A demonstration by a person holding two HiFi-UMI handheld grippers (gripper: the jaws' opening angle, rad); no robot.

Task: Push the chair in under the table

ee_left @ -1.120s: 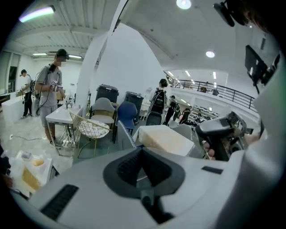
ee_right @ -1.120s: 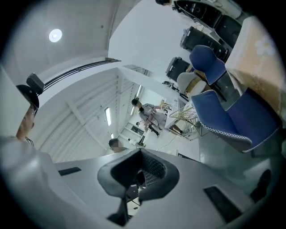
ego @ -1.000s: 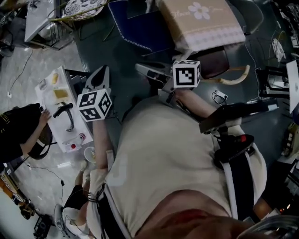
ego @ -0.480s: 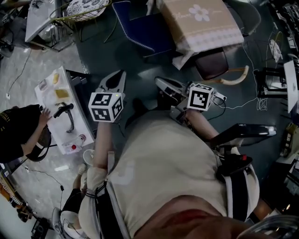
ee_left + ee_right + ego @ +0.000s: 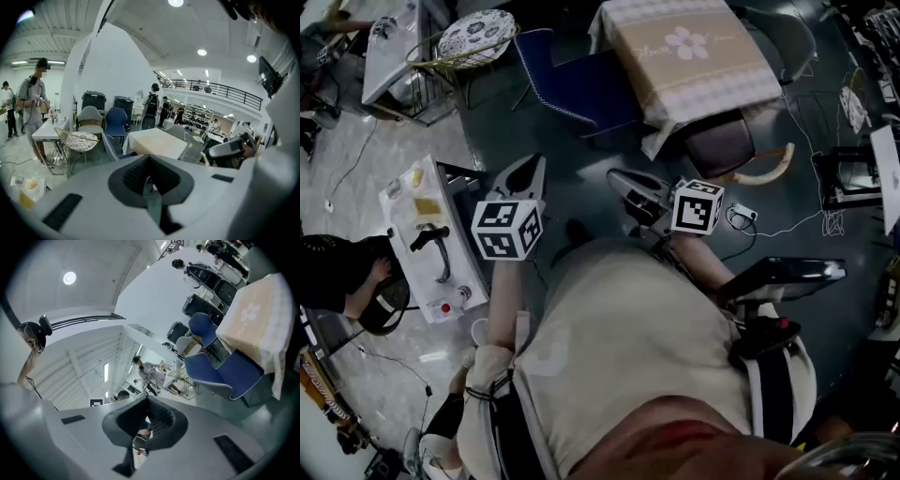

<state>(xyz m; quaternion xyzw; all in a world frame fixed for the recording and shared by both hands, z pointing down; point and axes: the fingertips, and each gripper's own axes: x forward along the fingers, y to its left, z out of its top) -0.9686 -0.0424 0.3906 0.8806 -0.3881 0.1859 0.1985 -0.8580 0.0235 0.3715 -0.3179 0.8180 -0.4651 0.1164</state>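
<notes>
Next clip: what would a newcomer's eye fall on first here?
A square table under a beige flower-print cloth sits top centre, a blue fabric chair at its left, a dark brown chair partly under its near edge. Nearer, left claw and right claw are shut, empty.

Head view: chair seat partly hidden under the worktop cloth, legs not visible. Person at 9 o'clock cut by the frame edge. Wearer's torso blocks the floor from 5 to 7 o'clock. Right gripper view: worktop cut off at 3 o'clock. Left gripper view: people at 3 o'clock too small to detail.
</notes>
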